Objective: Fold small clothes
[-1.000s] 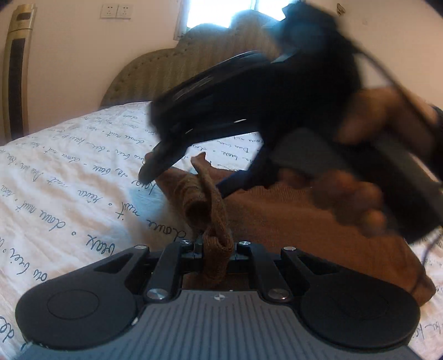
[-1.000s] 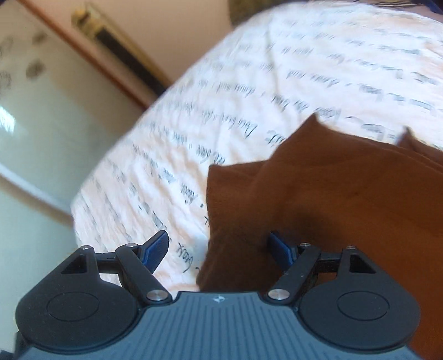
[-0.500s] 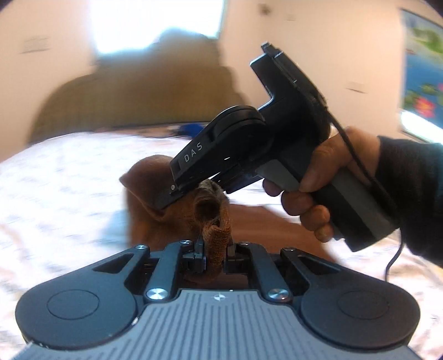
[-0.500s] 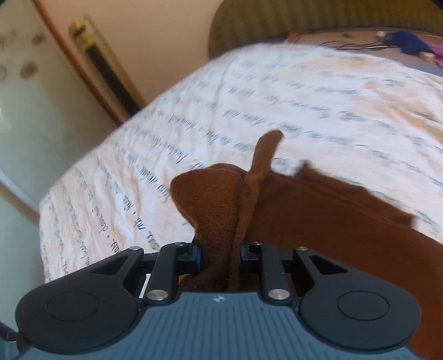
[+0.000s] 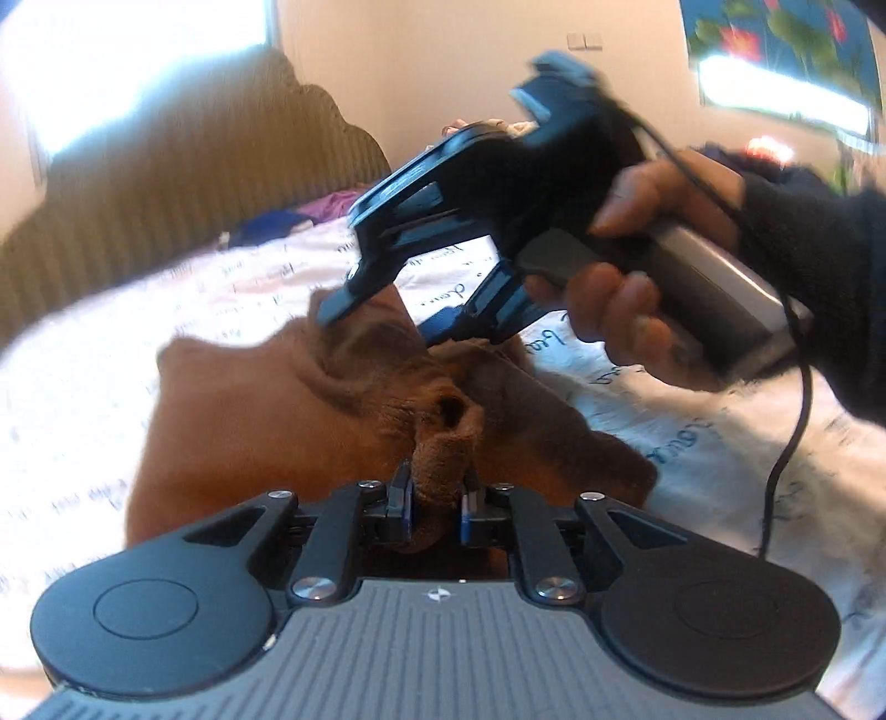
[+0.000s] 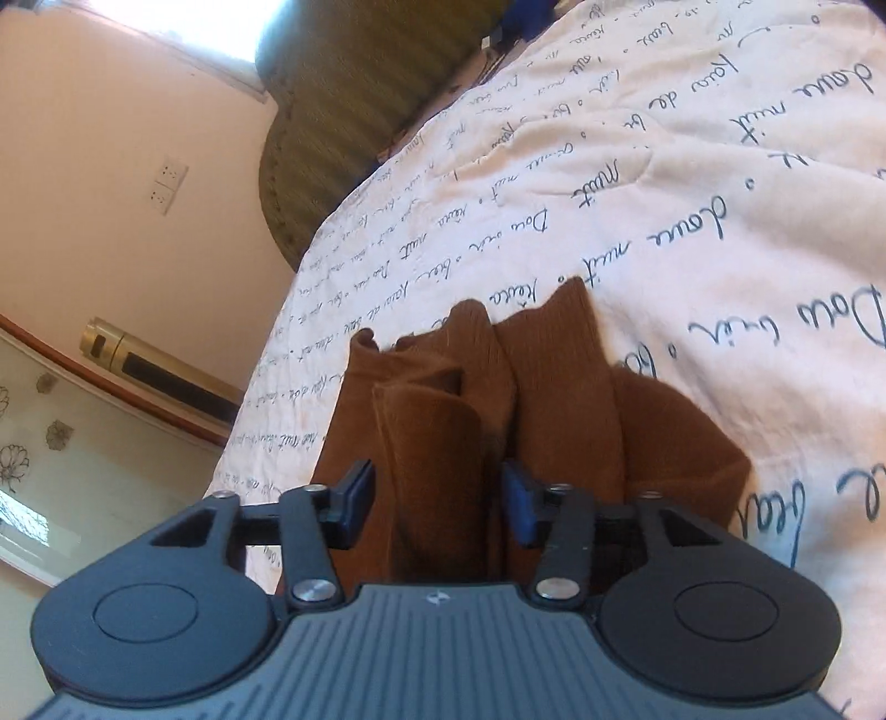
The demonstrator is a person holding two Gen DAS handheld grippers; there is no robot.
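Black grippers with silver screws, blue-padded jaws, ribbed grey bodies; bare hand [image 5: 637,266], black sleeve [image 5: 819,277], black cable [image 5: 792,443]

Home bedroom: bed with white quilted bedspread [image 6: 692,183] printed in cursive script; ribbed olive upholstered headboard [image 5: 183,183] with scalloped top; bright window [image 5: 138,61] behind it; wall sockets [image 6: 166,185] on cream wall; floral picture [image 5: 786,44], blurred; gold-black tall unit [image 6: 155,371], possibly a floor-standing air conditioner; loose clothes [image 5: 299,213] by headboard.
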